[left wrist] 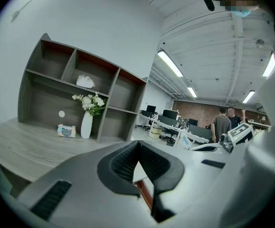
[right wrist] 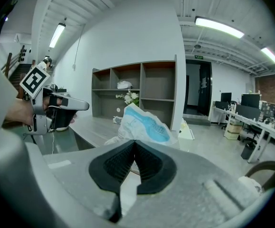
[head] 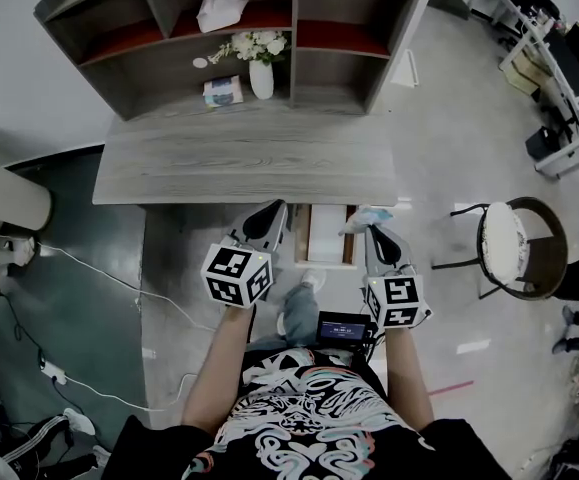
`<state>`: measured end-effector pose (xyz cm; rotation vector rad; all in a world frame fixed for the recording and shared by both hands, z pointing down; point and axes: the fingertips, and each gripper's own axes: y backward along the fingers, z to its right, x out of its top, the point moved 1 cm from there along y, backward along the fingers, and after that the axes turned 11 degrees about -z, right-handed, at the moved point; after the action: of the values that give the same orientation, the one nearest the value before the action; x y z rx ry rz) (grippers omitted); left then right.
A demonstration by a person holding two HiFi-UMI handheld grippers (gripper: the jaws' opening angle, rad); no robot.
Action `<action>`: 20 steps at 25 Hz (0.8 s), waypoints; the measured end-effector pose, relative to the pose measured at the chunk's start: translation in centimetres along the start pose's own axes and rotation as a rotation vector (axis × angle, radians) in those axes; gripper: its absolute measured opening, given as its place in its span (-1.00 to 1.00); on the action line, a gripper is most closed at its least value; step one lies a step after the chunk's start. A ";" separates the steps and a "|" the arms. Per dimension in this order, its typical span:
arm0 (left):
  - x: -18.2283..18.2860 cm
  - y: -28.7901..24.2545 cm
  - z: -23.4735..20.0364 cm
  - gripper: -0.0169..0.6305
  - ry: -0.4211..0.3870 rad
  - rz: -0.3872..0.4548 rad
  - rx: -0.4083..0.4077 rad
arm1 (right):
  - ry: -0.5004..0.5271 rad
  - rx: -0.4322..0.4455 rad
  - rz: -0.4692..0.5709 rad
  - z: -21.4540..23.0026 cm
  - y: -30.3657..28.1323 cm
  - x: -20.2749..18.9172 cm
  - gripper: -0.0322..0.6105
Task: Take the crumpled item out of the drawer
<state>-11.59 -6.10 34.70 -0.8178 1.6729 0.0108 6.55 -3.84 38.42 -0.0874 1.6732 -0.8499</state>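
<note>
A crumpled white and blue wrapper (right wrist: 143, 121) sticks out beyond my right gripper (right wrist: 136, 146), whose jaws are shut on its lower edge. In the head view the wrapper (head: 368, 214) hangs at the right gripper (head: 371, 230), above the right side of the open drawer (head: 325, 236) under the desk's front edge. My left gripper (head: 276, 210) hovers at the drawer's left side. Its jaws (left wrist: 137, 148) are shut with nothing between them. The drawer's reddish-brown rim (left wrist: 145, 194) shows just under them. From the right gripper view the left gripper (right wrist: 56, 109) appears at the far left.
The grey wooden desk (head: 249, 158) carries a hutch with a white vase of flowers (head: 260, 76), a tissue box (head: 223, 91) and a white bundle (head: 221, 6) on a shelf. A round chair (head: 516, 248) stands at the right. Cables (head: 89, 268) run over the floor at the left.
</note>
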 end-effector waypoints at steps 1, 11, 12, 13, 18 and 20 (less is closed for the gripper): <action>0.1 0.1 0.0 -0.95 0.000 0.001 0.000 | 0.000 0.002 0.001 0.0 0.0 0.1 -0.88; 0.0 0.5 -0.1 -0.95 0.003 0.011 -0.001 | 0.007 0.005 0.050 -0.8 0.4 0.5 -0.88; 0.0 0.5 -0.2 -0.95 0.004 0.011 -0.001 | 0.008 0.006 0.048 -0.9 0.4 0.5 -0.88; 0.0 0.5 -0.2 -0.95 0.006 0.011 0.000 | 0.007 0.007 0.046 -0.9 0.4 0.5 -0.88; -0.1 0.5 0.2 -0.95 0.009 0.009 -0.008 | -0.009 0.023 0.055 -0.9 0.6 0.3 -0.88; -0.2 0.5 0.4 -0.95 0.008 0.010 -0.010 | -0.010 0.023 0.057 -0.8 0.8 0.1 -0.88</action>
<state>-11.50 -5.49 34.62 -0.8178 1.6856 0.0227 6.07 -2.95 37.91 -0.0280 1.6493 -0.8240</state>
